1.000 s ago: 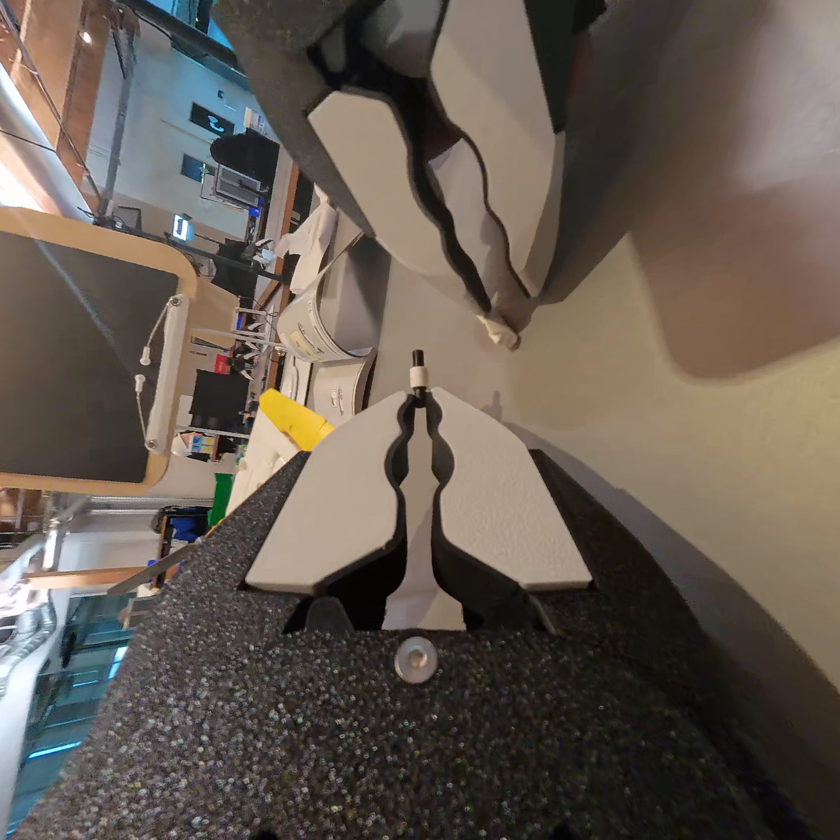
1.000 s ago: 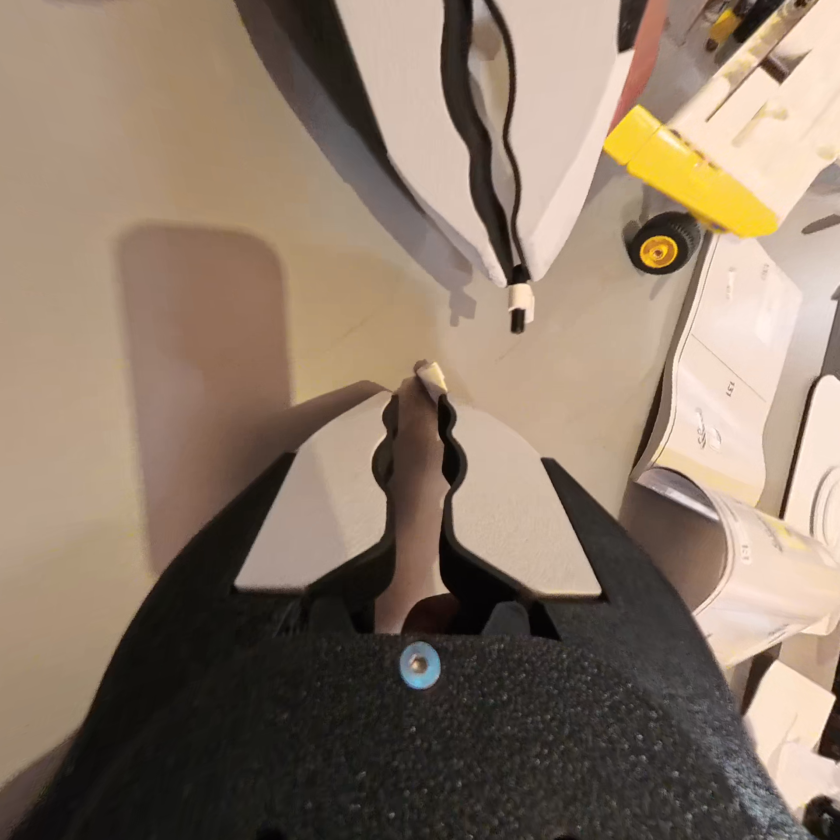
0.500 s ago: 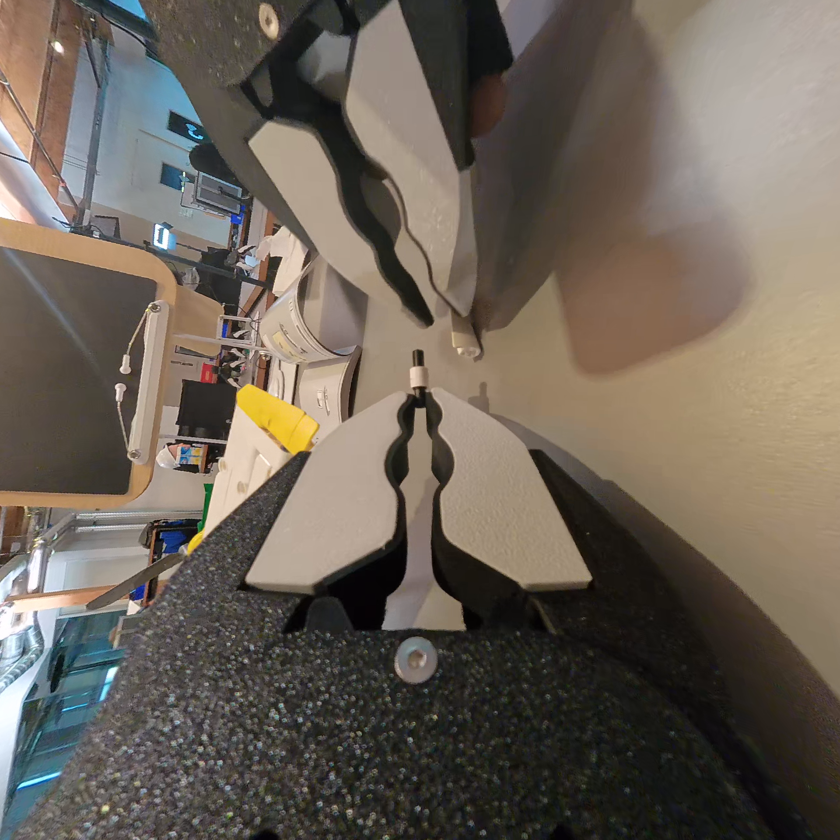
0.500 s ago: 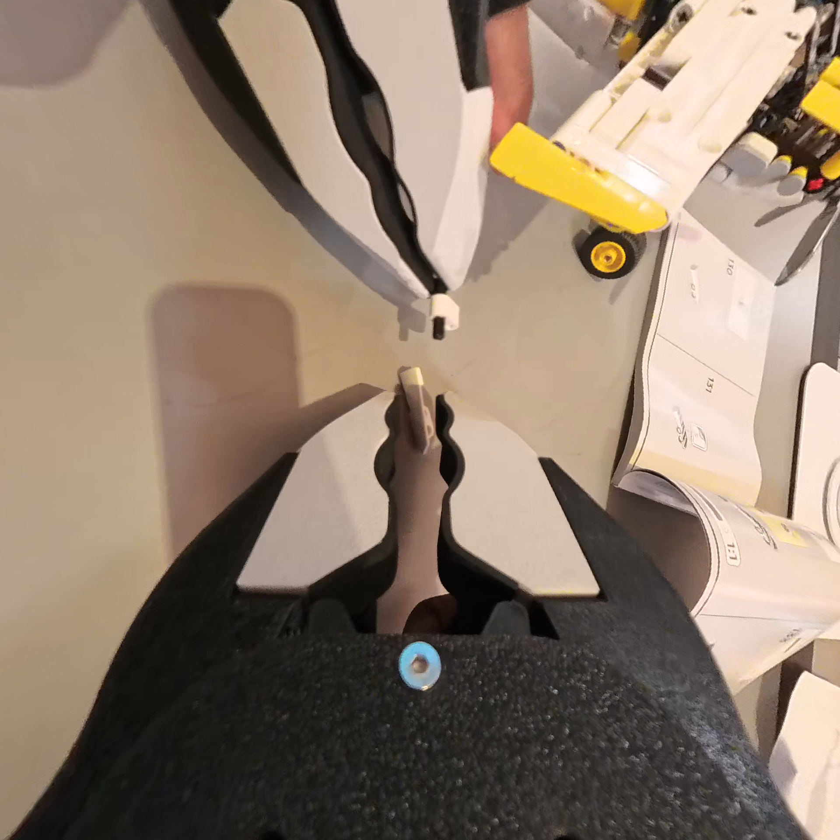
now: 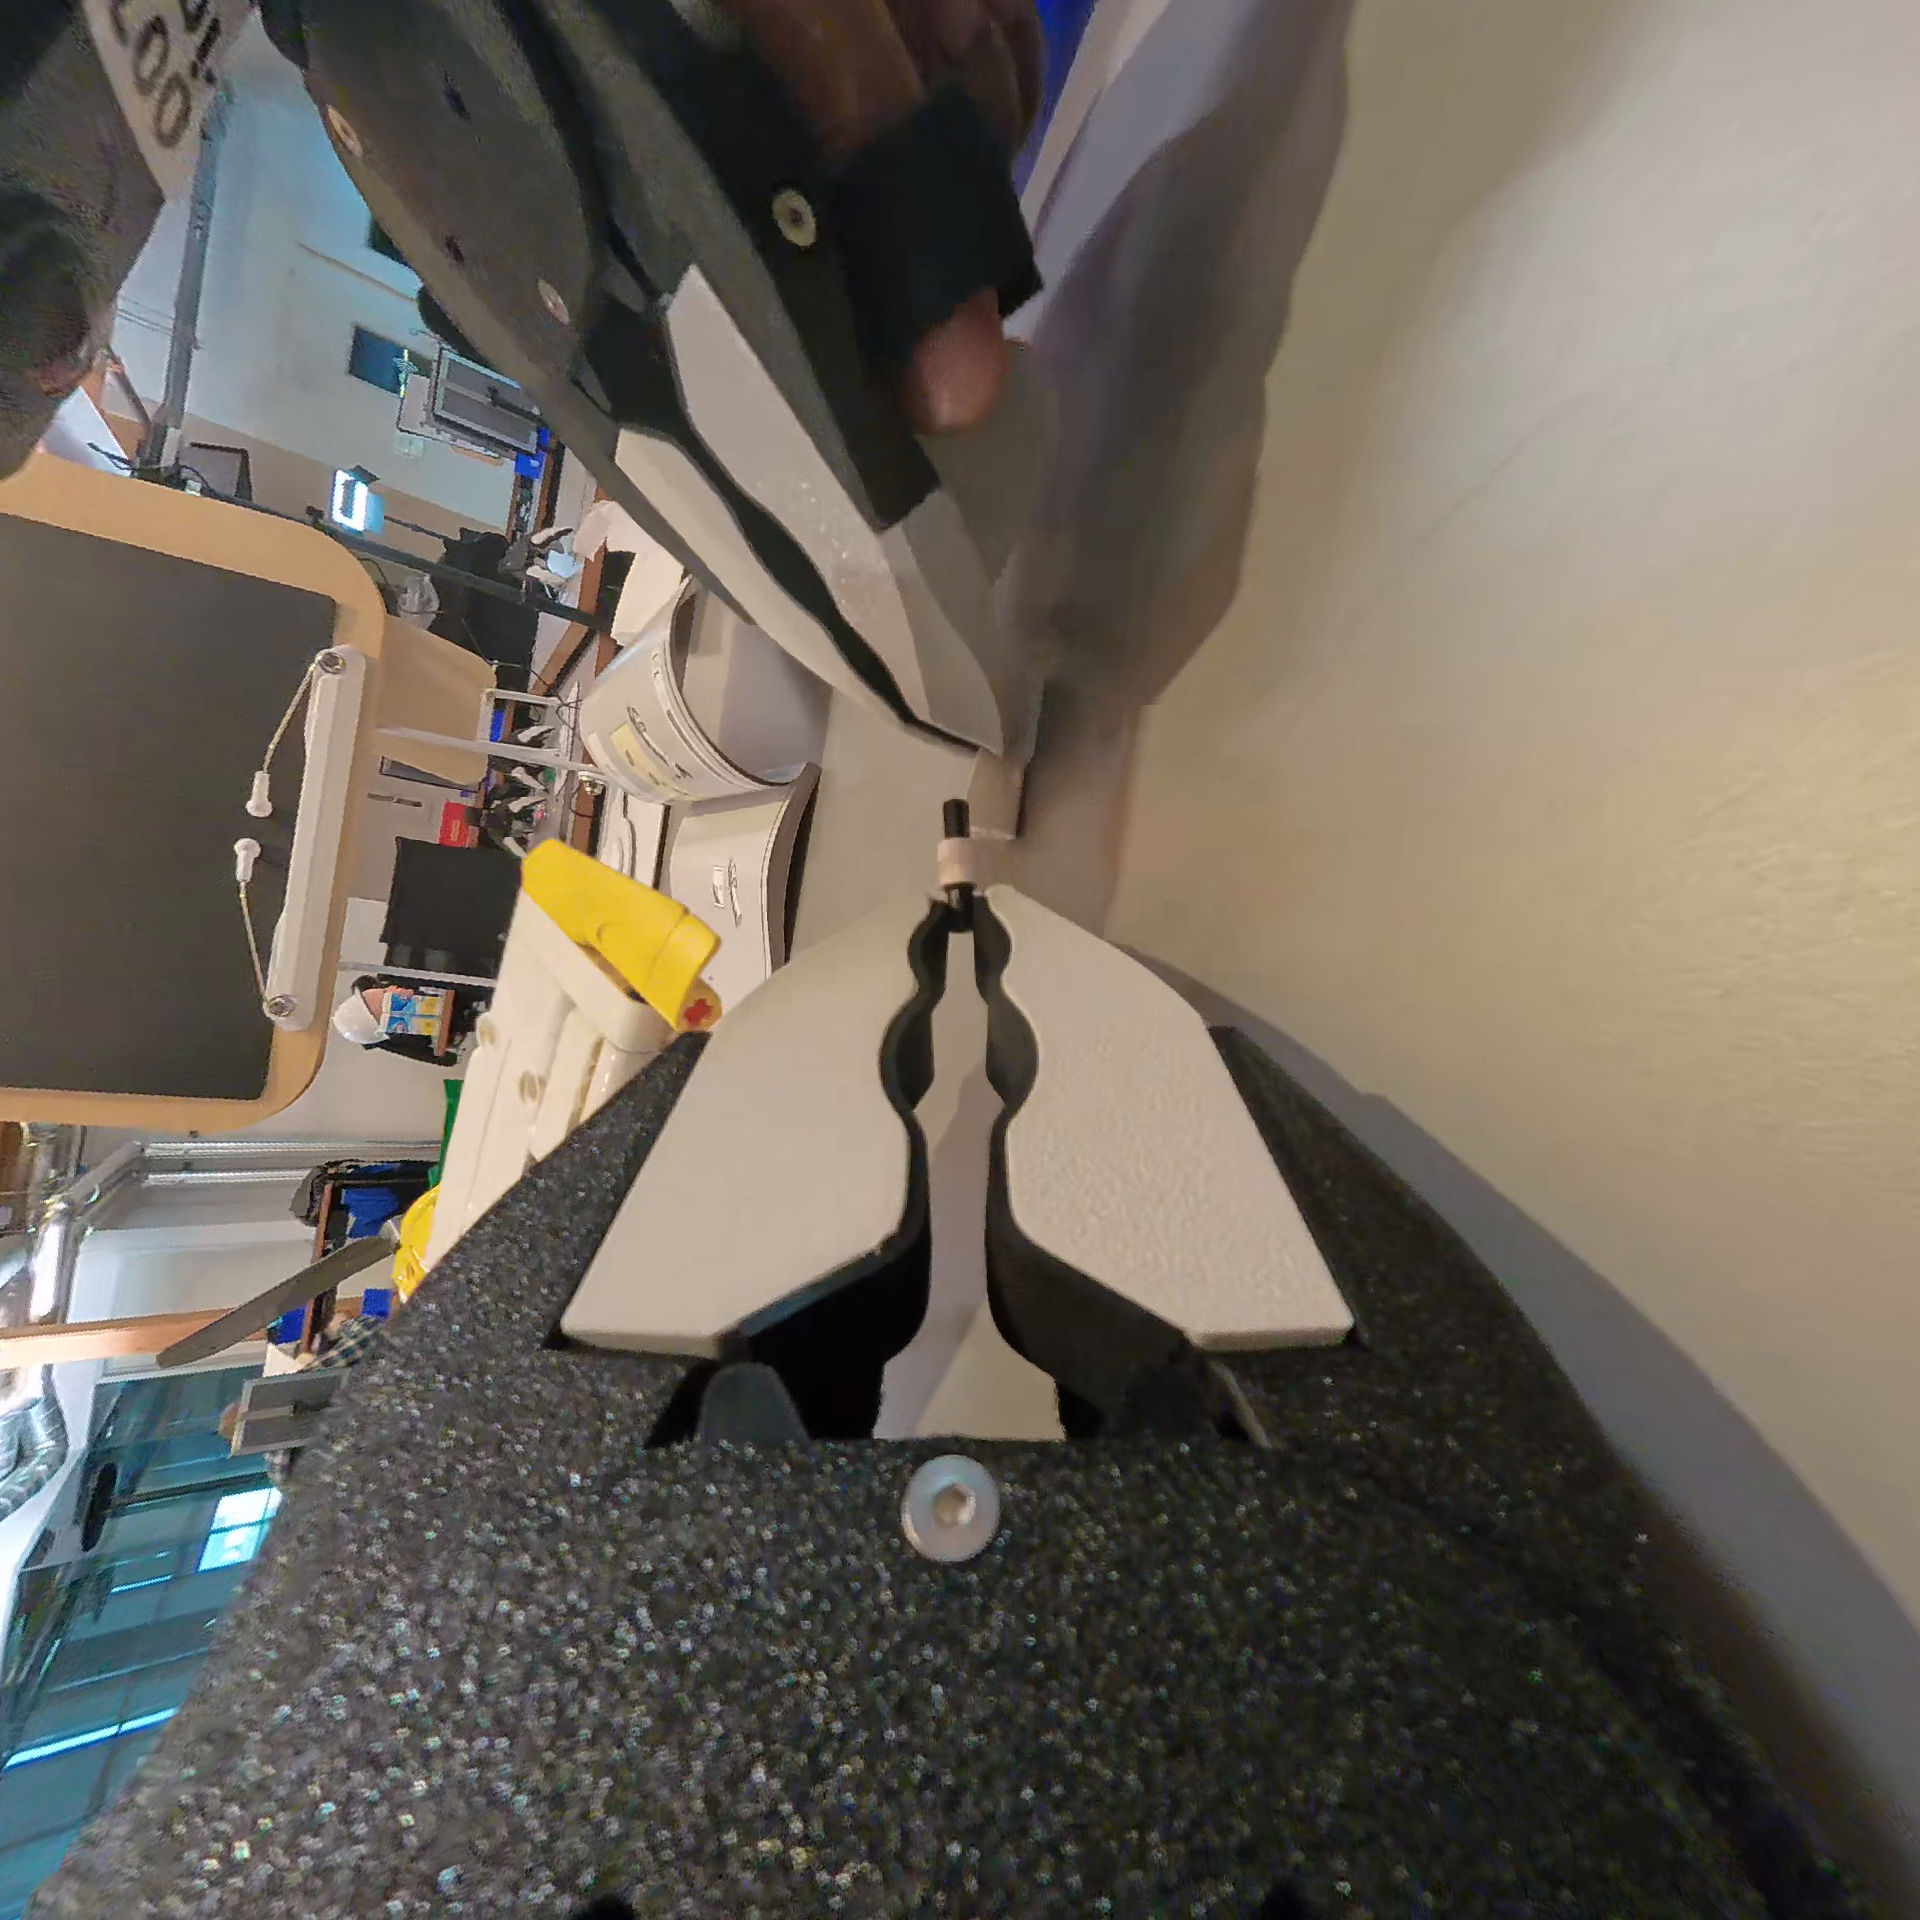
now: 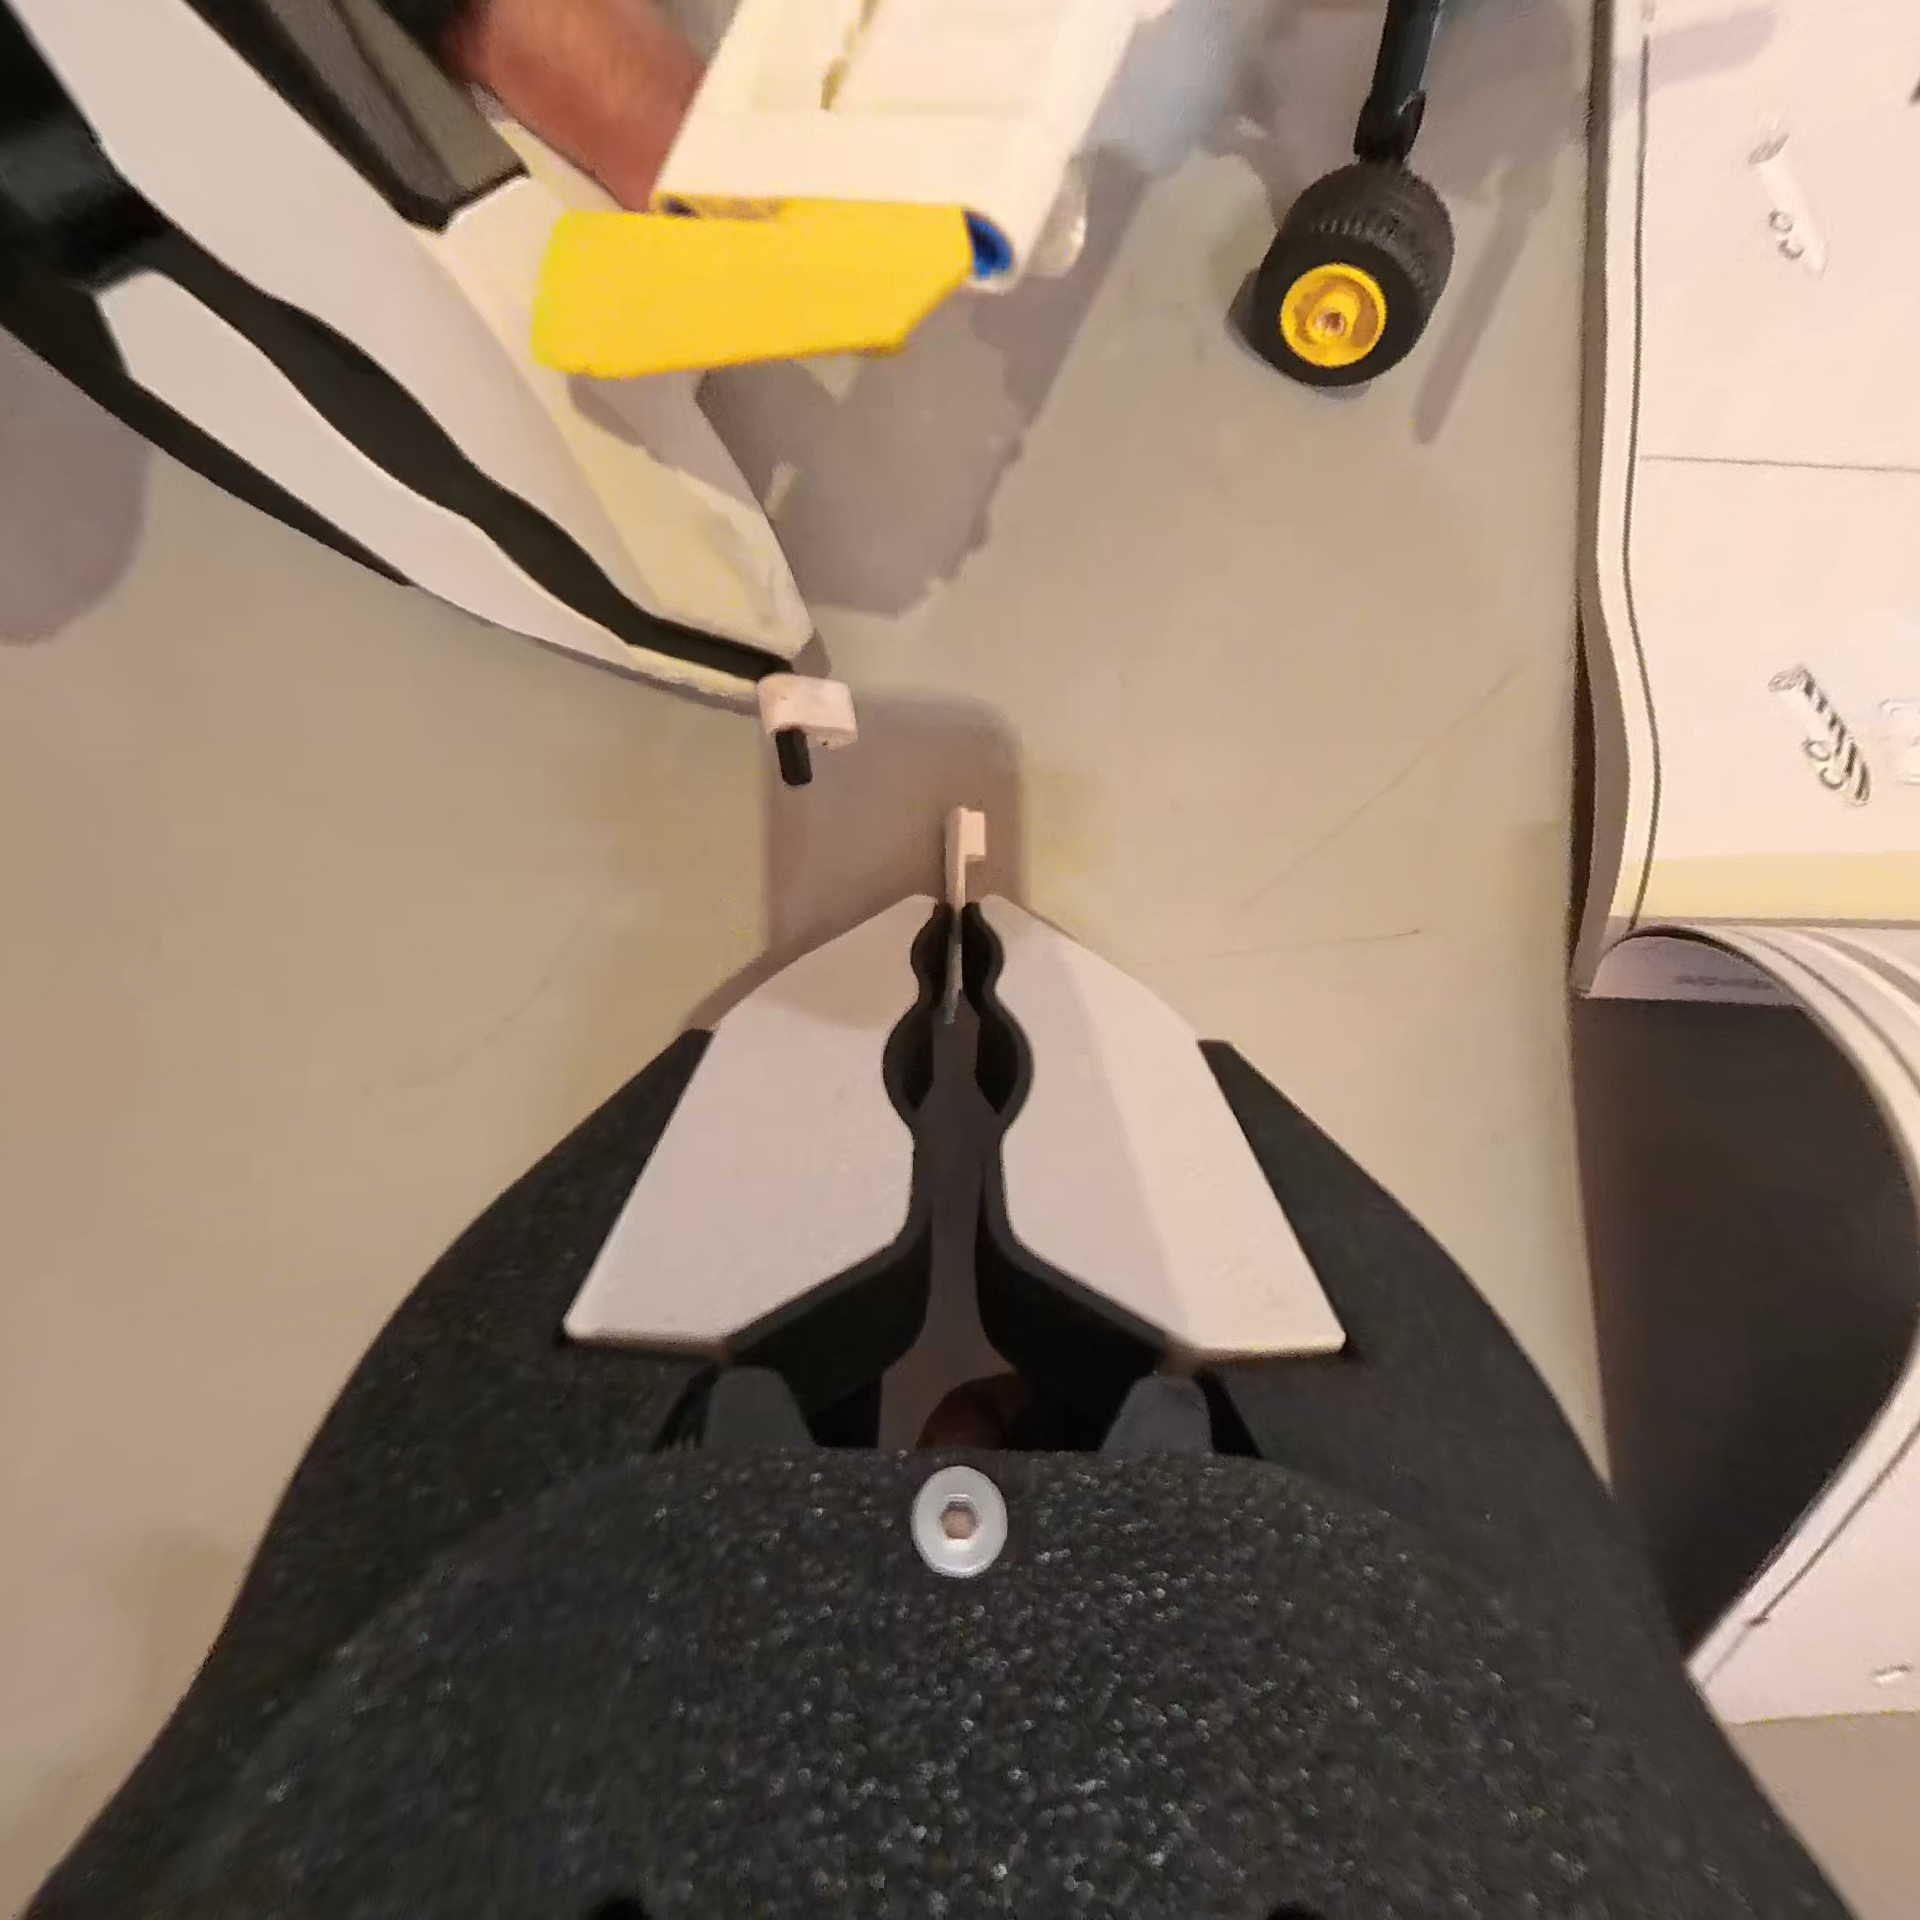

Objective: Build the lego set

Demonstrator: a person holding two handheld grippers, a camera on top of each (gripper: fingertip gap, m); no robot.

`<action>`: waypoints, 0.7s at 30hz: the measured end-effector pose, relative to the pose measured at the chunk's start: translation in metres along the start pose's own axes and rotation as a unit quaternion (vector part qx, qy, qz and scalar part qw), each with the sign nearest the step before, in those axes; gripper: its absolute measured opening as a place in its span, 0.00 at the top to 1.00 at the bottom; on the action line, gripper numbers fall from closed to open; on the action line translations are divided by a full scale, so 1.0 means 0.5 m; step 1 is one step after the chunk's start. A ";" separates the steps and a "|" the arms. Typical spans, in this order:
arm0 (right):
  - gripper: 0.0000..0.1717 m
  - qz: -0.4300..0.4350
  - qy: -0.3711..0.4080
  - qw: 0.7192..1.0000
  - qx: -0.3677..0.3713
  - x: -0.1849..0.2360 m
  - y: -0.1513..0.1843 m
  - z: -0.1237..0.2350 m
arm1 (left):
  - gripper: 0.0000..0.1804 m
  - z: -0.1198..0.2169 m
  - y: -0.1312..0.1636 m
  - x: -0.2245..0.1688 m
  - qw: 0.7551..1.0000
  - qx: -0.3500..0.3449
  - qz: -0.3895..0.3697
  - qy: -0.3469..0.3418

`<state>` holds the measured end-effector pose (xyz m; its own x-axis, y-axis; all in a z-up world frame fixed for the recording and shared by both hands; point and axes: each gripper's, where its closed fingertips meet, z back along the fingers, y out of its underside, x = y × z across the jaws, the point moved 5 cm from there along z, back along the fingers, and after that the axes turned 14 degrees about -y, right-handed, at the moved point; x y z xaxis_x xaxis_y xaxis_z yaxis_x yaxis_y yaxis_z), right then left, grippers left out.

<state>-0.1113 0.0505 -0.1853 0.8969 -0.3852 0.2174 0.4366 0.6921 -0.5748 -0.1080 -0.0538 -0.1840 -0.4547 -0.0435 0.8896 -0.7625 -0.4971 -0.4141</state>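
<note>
Pin [image 5: 954,831] and plate [image 6: 962,862] sit at my two sets of fingertips, close to each other but not touching. My left gripper [image 5: 961,909] is clenched on a short black pin that wears a small white collar piece; the pin pokes out past the tips, and both pads press on its lower end. My right gripper [image 6: 956,912] is clenched on a thin cream plate, held edge-on, with a small step at its far end sticking up beyond the tips.

From the right wrist view the pin's black tip [image 6: 795,756] points down and toward the plate, a little to its left and above it. Both pieces hang over the pale table [image 6: 312,935]; neither rests on it.

To bring these two together well, I judge that I should keep both grips firm, since each piece is held only by a short length and could twist. I would line the pin's axis square to the plate's face before closing the gap, and move one hand only, slowly.

Beyond, a white and yellow brick-built model [image 6: 790,260] lies on the table, with a black wheel with a yellow hub [image 6: 1340,301] beside it and open instruction booklets [image 6: 1766,520] at the right.
</note>
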 end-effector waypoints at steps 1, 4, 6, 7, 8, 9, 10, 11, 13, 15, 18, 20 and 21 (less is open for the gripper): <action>0.99 -0.015 -0.014 1.000 -0.001 0.005 0.002 0.001 | 0.97 0.000 0.000 -0.001 1.000 0.000 -0.003 0.000; 0.99 -0.064 -0.091 0.994 -0.008 0.036 0.012 0.001 | 0.98 0.001 -0.002 -0.004 1.000 -0.003 -0.024 -0.004; 0.99 -0.083 -0.136 0.987 -0.008 0.056 0.021 -0.001 | 0.98 0.003 -0.006 -0.008 0.999 -0.013 -0.042 -0.006; 0.99 -0.091 -0.149 0.985 -0.012 0.061 0.023 -0.002 | 0.98 0.005 -0.009 -0.011 0.999 -0.020 -0.050 -0.004; 0.99 -0.099 -0.159 0.982 -0.016 0.064 0.025 -0.003 | 0.97 0.007 -0.012 -0.015 0.998 -0.027 -0.057 -0.002; 0.99 -0.108 -0.165 0.980 -0.021 0.063 0.026 -0.003 | 0.97 0.008 -0.015 -0.018 0.998 -0.032 -0.063 -0.001; 0.99 -0.116 -0.166 0.979 -0.024 0.060 0.028 -0.003 | 0.97 0.009 -0.016 -0.021 0.997 -0.035 -0.068 0.000; 0.97 -0.125 -0.163 0.978 -0.026 0.054 0.030 -0.002 | 0.97 0.009 -0.017 -0.023 0.997 -0.037 -0.073 0.002; 0.97 -0.136 -0.145 0.980 -0.027 0.041 0.036 0.002 | 0.97 0.010 -0.017 -0.028 0.996 -0.042 -0.075 0.007; 0.95 -0.136 -0.118 0.983 -0.023 0.030 0.040 0.006 | 0.97 0.010 -0.018 -0.027 0.997 -0.043 -0.070 0.008; 0.90 -0.109 -0.088 0.990 -0.025 0.029 0.040 0.010 | 0.97 0.008 -0.017 -0.027 0.997 -0.042 -0.061 0.012; 0.88 -0.066 -0.067 0.995 -0.015 0.038 0.044 0.010 | 0.97 0.008 -0.016 -0.026 0.997 -0.041 -0.058 0.013; 0.87 -0.038 -0.059 0.997 -0.009 0.046 0.046 0.009 | 0.97 0.008 -0.016 -0.026 0.998 -0.040 -0.056 0.014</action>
<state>-0.0802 0.0603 -0.1897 0.8638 -0.3609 0.3517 0.5033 0.6520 -0.5671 -0.0943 -0.0526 -0.1916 -0.3770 0.0337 0.9256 -0.8430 -0.4265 -0.3278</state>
